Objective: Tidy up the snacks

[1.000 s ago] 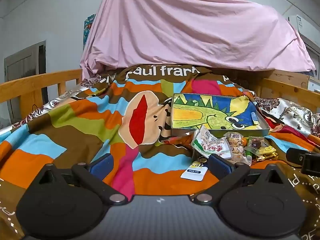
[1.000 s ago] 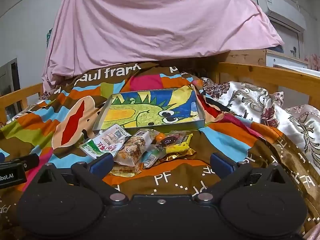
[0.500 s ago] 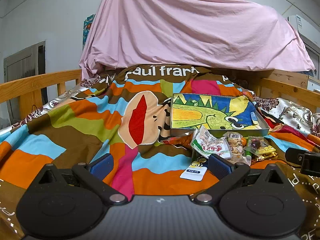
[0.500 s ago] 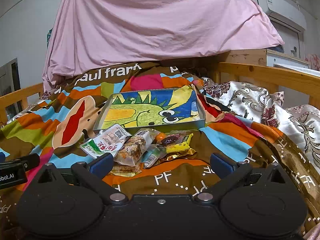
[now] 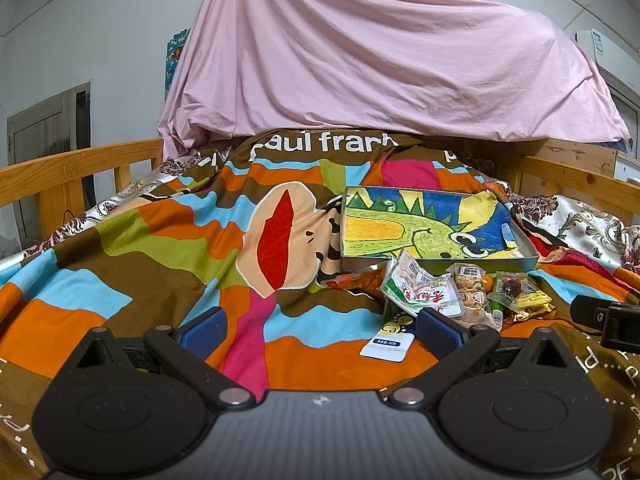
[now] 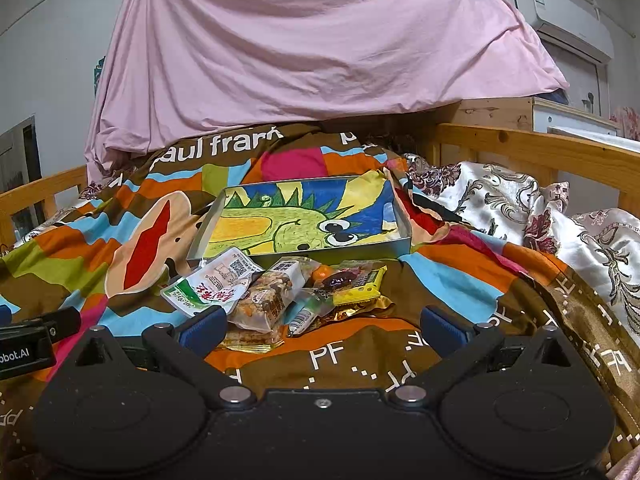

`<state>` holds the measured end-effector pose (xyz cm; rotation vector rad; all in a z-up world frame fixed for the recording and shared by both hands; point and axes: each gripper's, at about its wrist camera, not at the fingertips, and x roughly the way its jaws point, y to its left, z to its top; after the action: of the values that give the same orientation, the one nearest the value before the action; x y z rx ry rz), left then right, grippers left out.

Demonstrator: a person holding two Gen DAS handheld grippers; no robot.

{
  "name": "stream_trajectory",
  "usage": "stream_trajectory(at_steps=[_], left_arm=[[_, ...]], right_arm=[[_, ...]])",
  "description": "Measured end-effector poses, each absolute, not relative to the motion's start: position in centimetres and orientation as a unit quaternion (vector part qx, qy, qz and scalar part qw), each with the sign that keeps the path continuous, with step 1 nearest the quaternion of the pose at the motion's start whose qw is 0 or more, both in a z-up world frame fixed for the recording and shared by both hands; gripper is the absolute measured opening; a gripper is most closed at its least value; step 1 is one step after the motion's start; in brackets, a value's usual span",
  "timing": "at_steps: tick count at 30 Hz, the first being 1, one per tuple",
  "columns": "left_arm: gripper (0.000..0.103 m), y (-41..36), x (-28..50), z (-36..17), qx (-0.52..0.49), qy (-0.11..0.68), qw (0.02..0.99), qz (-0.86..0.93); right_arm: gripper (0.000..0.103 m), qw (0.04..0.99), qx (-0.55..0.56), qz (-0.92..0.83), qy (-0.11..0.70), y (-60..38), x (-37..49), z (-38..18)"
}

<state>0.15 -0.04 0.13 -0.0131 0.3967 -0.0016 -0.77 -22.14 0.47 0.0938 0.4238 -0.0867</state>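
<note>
Blue-padded and spread wide, my right gripper (image 6: 322, 330) holds nothing; bare brown blanket (image 6: 360, 356) lies between its fingers. Just ahead and slightly left sits the snack pile (image 6: 276, 292), its green-and-white packet (image 6: 208, 290) nearest my left finger. Beyond the pile, touching its far edge, lies the shallow dinosaur-print tray (image 6: 304, 224). My left gripper (image 5: 320, 330) is equally wide and empty, a white sachet (image 5: 388, 340) beside its right finger.
</note>
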Motion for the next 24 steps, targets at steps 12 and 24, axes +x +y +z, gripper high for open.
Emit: stream_trajectory(at_steps=[12, 24], left_arm=[[0.103, -0.04, 0.15, 0.13, -0.007, 0.197, 0.980, -0.001], [0.103, -0.69, 0.16, -0.13, -0.006, 0.200, 0.980, -0.004]], right_arm=[[0.103, 0.975, 0.046, -0.043, 0.211, -22.11, -0.73, 0.48], [0.103, 0.977, 0.041, -0.059, 0.203, -22.09, -0.98, 0.29]])
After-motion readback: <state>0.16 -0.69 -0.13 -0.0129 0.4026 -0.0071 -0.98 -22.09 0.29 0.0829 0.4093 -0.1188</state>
